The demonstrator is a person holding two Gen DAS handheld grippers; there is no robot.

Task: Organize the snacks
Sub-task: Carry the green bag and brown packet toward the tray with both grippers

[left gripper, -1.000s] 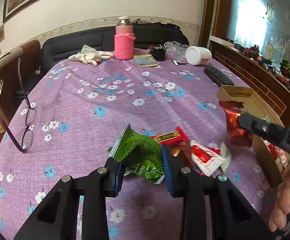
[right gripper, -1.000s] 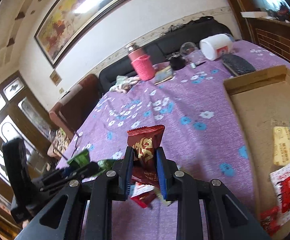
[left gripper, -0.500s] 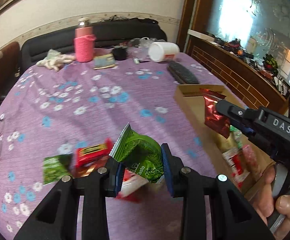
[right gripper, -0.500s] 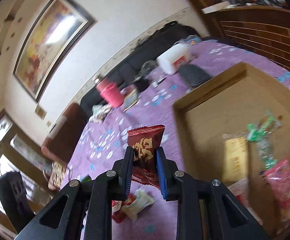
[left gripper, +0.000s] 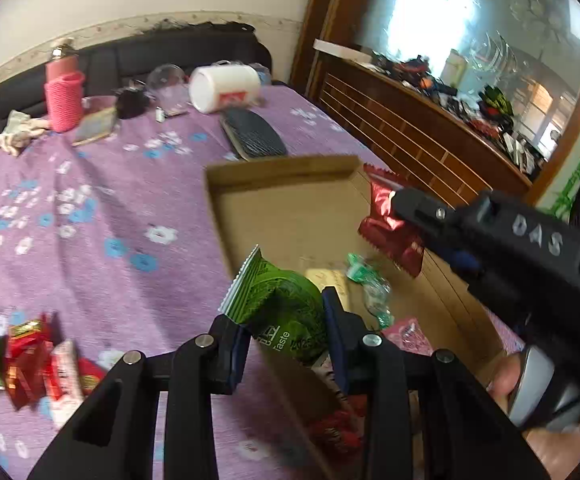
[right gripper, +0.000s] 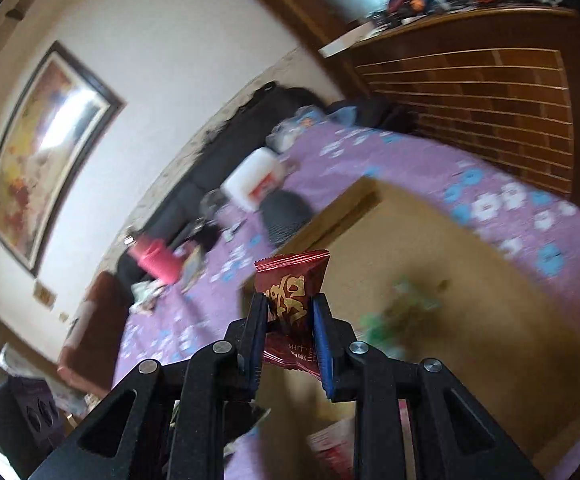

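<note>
Left wrist: green pkt (left gripper: 286,304) pinched in left tool (left gripper: 286,344), over box (left gripper: 290,208).

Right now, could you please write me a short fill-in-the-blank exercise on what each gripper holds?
1. The left gripper is shut on a ____ snack packet.
2. The right gripper holds a dark ____ packet.
3. Both packets hang over the cardboard ____.

Missing words: green; red; box

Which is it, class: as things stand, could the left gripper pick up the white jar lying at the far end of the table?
Probably not. The left gripper is shut on a green snack packet, so its jaws are occupied, and the white jar lies far beyond the cardboard box.
</note>
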